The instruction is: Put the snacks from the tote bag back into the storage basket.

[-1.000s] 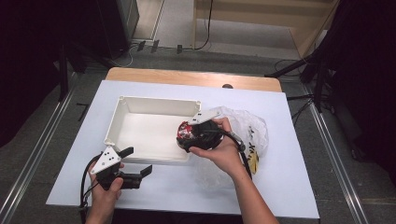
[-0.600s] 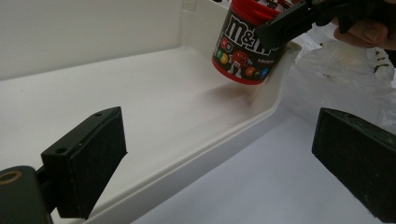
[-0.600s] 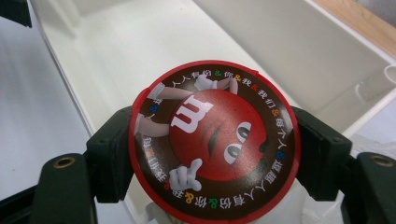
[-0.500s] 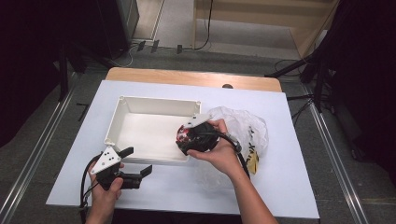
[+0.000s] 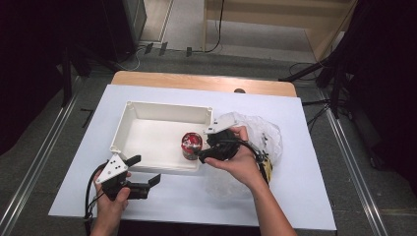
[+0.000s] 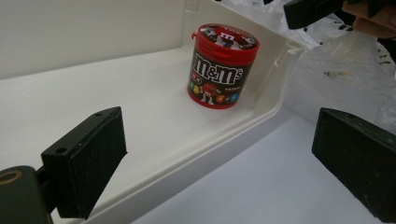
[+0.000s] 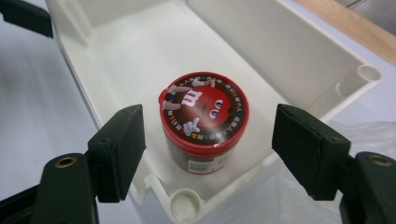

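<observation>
One red candy tub (image 5: 191, 145) upright in a white tray (image 5: 162, 111) on the white table (image 5: 305, 196), seen from the high view; tucked into the tray's near right corner, round lid up. Otherwise bare tray floor. Right gripper (image 5: 202, 156) held just right of the tub over the tray's right wall, jaws toward it, not touching it. Crumpled clear plastic bag (image 5: 263, 135) on the table right of the tray, under the right hand (image 5: 241, 160). Left gripper (image 5: 146, 171) low at the near left, just outside the tray's near wall, jaws spread and holding nothing, gripped by the left hand (image 5: 112, 201).

Left gripper view: tub (image 6: 221, 65) standing inside the tray (image 6: 84, 28), close against its wall. Short cylinder, long axis vertical, red lid and red base, dark band with white "m&m's" lettering facing this camera and small coloured candies printed beneath. Two black pads far apart at the bottom corners, empty between. Plastic bag (image 6: 355, 60) beyond the tray wall.

Right gripper view: looking down on the tub (image 7: 204, 120), lid printed with a red candy character and a white "m". Standing by a corner post of the tray (image 7: 289, 51). Both black pads wide open, one on each side of the tub, clear gaps on both sides, no contact.
</observation>
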